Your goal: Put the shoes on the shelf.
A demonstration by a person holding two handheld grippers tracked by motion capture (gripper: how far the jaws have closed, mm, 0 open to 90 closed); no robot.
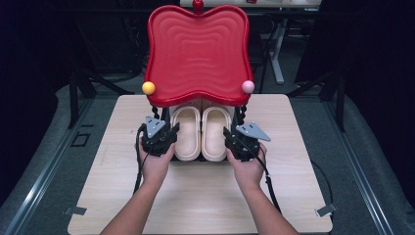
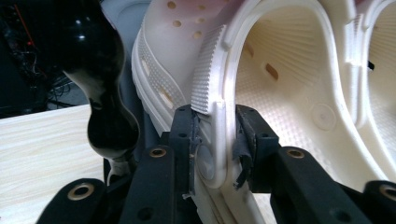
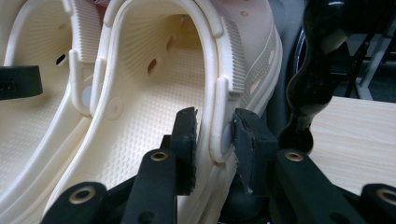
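Cream clogs (image 1: pixel 201 132) sit side by side under the red tray (image 1: pixel 198 54), each outer rim pinched between one gripper's jaws.

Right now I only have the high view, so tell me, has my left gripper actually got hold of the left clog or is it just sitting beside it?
Observer: It has hold. In the left gripper view the left gripper has one jaw on each side of the left clog wall, at the strap rivet.
Operator: And the other side?
Observer: The right gripper straddles the right clog wall the same way, though a thin gap shows at its inner jaw.
Operator: Anything close beside the jaws?
Observer: A glossy black stand leg rises just outside the left gripper, on the table.
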